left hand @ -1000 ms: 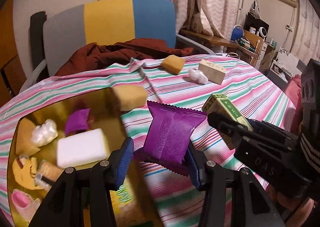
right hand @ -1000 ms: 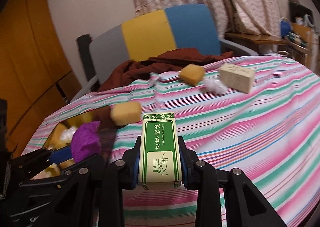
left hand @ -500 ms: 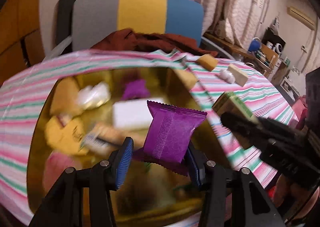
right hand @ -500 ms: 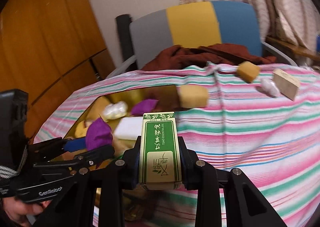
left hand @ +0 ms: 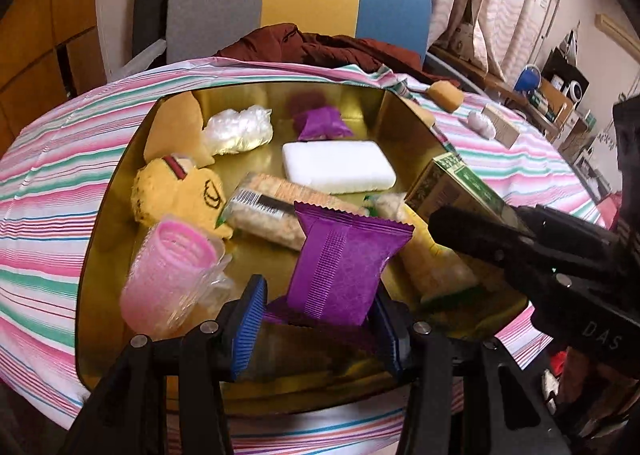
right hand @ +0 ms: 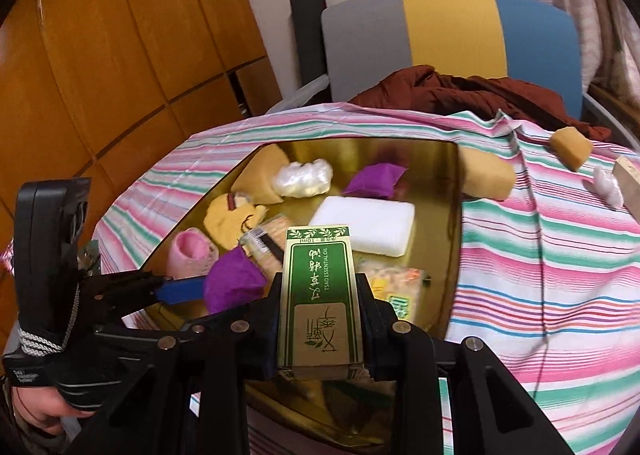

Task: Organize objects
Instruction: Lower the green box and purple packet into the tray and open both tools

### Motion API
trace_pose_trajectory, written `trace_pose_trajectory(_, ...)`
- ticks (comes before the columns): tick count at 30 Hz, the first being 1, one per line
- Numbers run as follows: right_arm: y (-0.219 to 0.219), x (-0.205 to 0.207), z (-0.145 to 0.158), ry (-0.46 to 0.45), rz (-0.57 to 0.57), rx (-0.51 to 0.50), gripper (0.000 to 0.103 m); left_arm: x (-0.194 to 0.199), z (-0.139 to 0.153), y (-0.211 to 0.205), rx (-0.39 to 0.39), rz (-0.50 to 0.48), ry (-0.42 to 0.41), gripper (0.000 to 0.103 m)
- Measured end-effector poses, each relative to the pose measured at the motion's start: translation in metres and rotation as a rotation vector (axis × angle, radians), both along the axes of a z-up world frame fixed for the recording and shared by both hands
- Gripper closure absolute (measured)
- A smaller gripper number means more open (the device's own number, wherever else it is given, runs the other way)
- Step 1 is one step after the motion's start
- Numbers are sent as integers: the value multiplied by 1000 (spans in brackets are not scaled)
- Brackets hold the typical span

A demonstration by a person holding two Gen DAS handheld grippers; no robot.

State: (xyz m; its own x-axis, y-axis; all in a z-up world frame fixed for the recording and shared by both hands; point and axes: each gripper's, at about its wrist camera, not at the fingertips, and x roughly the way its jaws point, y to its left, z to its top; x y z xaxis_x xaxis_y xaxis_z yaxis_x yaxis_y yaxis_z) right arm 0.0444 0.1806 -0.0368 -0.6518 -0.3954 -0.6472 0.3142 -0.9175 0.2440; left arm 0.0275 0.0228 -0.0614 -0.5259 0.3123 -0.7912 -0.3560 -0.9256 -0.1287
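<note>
My left gripper is shut on a purple foil packet, held upright over the near part of the gold tin tray. My right gripper is shut on a green essential-oil box, also above the tray's near side; the box shows at the right in the left wrist view. The tray holds a white soap-like block, a yellow plush, a pink roller, cracker packs, a clear bag and a small purple packet.
On the striped tablecloth right of the tray lie two tan sponges, a white lump and a beige box. A chair with a brown cloth stands behind the table. A person's hand grips the left tool.
Both grippers have swung left with their loads, from over the striped cloth to above the gold tray, which now fills the middle of both views. Neither grip has changed.
</note>
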Motion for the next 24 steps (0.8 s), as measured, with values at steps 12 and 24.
trace_pose_trajectory(12, -8, -2, -11, -35, 19, -17, 71, -1, -9, -8, -3, 30, -34, 51)
trace_pose_trajectory(24, -2, 0, -10, -20, -5, -47, 47, 3, 10, -27, 66, 148, 24, 42)
